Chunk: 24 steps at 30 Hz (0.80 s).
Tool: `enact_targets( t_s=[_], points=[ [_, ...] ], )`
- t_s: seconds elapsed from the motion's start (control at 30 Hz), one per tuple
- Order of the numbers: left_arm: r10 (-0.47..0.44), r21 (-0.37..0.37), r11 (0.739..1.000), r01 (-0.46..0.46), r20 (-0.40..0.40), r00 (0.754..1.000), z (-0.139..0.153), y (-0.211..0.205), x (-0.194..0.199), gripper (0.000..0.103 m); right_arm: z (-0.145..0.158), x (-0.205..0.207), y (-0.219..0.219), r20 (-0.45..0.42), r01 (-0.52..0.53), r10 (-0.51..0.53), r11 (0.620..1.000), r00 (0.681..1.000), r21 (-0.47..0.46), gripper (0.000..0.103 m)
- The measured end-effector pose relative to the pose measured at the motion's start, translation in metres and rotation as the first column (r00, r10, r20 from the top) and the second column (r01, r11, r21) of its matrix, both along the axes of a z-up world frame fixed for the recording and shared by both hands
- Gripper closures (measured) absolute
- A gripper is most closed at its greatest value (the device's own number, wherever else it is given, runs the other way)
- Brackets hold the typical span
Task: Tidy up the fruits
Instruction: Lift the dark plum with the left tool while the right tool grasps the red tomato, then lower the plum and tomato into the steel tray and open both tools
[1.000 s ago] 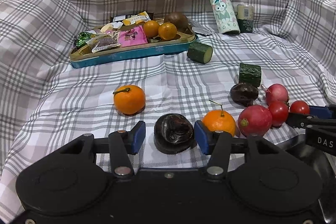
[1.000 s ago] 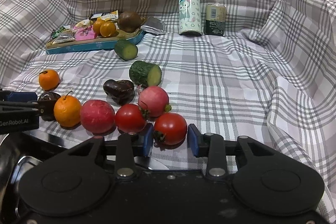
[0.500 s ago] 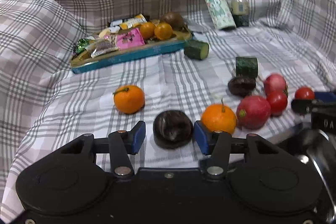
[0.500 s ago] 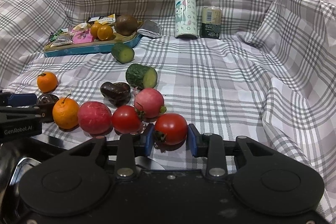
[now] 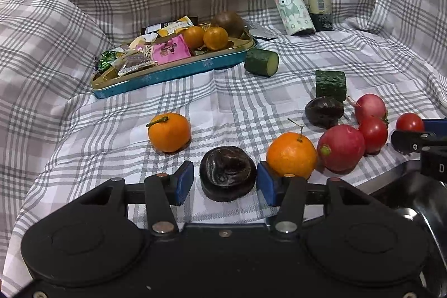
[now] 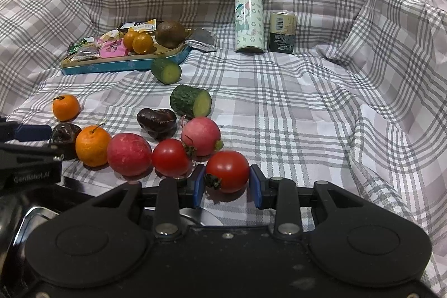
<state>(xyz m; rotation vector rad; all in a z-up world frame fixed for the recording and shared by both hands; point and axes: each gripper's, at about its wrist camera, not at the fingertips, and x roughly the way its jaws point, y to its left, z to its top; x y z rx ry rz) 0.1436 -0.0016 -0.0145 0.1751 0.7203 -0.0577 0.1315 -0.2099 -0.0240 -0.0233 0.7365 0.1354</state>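
Dark wrinkled round fruit (image 5: 227,172) — centred between pads of left hand-held gripper (image 5: 225,183), spread wide; right hand-held gripper (image 6: 226,186) brackets glossy red tomato (image 6: 227,171), not visibly clamped.

A home, by the look of it; a grey-and-white checked cloth (image 6: 293,108) is draped in soft folds over the whole surface (a bed or sofa, perhaps); a cartoon-printed flask (image 6: 249,18) and a snack-filled tin tray (image 5: 167,71) sit on it.

Black gripper bodies; blue pads (image 5: 184,180); silver screws; white "GenRobot.AI" lettering.
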Motion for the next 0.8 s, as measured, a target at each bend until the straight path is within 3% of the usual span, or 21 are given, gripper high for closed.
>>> enact_targets(
  t_s=[0.4,0.53,0.8],
  points=[
    [-0.011,-0.060,0.998,0.016,0.083,0.996,0.024,0.005,-0.031,0.051,0.011,-0.013,0.004,0.061,-0.022,0.023,1.000,0.998,-0.021,0.068],
    [0.009,-0.088,0.996,-0.003,0.059,0.998,0.028,0.013,-0.053,0.051,0.021,-0.029,0.005,0.096,-0.045,0.048,0.999,0.994,-0.027,0.068],
    [0.052,-0.139,0.989,-0.048,0.024,0.998,0.030,0.026,-0.089,0.051,0.029,-0.066,0.002,0.075,-0.035,0.032,0.998,0.997,0.045,0.068]
  ],
)
